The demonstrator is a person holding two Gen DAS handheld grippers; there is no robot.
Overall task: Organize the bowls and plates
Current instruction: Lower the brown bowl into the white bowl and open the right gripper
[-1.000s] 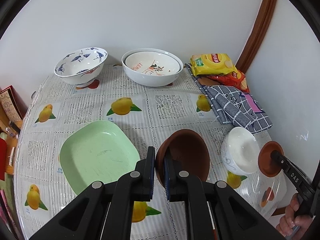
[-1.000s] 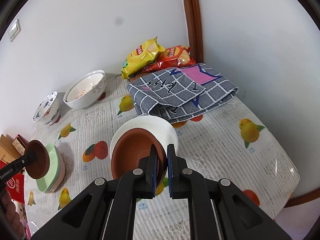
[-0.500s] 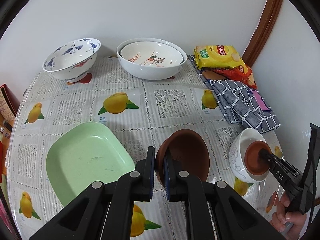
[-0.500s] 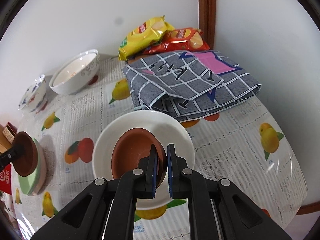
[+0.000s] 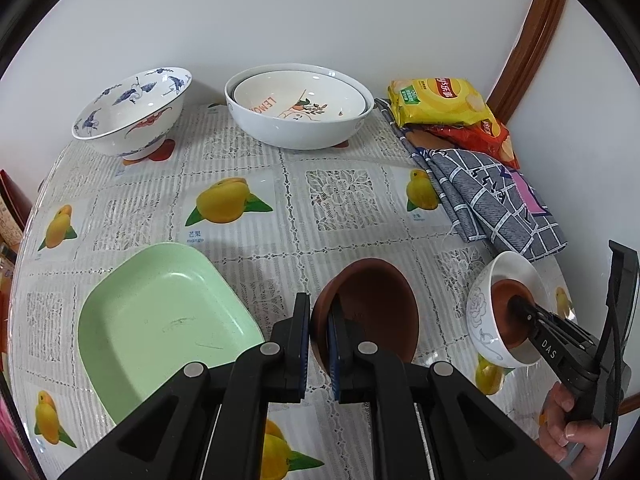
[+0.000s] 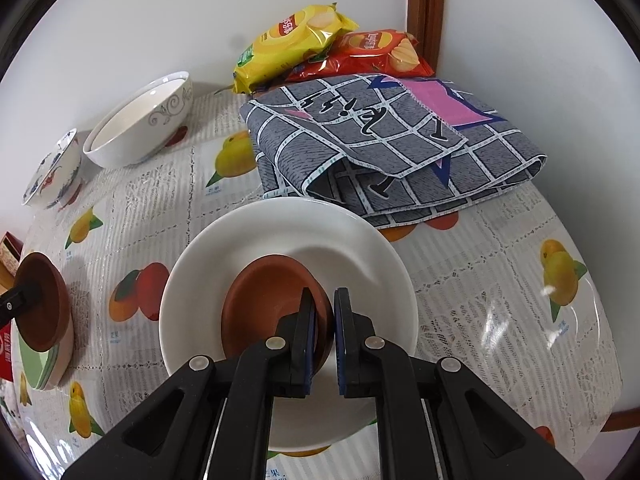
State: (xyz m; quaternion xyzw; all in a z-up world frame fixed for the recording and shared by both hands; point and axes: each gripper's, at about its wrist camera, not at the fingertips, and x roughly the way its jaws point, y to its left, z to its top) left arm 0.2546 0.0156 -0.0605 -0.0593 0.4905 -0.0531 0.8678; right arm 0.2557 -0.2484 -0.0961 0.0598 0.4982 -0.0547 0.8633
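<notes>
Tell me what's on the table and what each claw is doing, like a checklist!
Surface: round table under a fruit-print cover.
Job's things: green plate; blue-patterned bowl; two nested white bowls; small white bowl.
Clutter: chip bags; folded checked cloth.
Grippers: left claw pinches a brown bowl; right claw holds a brown dish inside the small white bowl.
Cables: nothing seen.
Surroundings: white walls, wooden trim.

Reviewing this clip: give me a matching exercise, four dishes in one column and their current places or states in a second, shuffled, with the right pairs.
1. green plate
2. small brown bowl
3. lemon-print bowl
4. blue crane bowl

a. nested in a larger white bowl at the wall
b. alone on the cloth at the far left
c. inside the white bowl, gripped by the right tongs
d. empty, beside the left tongs

Pairs: 1-d, 2-c, 3-a, 4-b
</notes>
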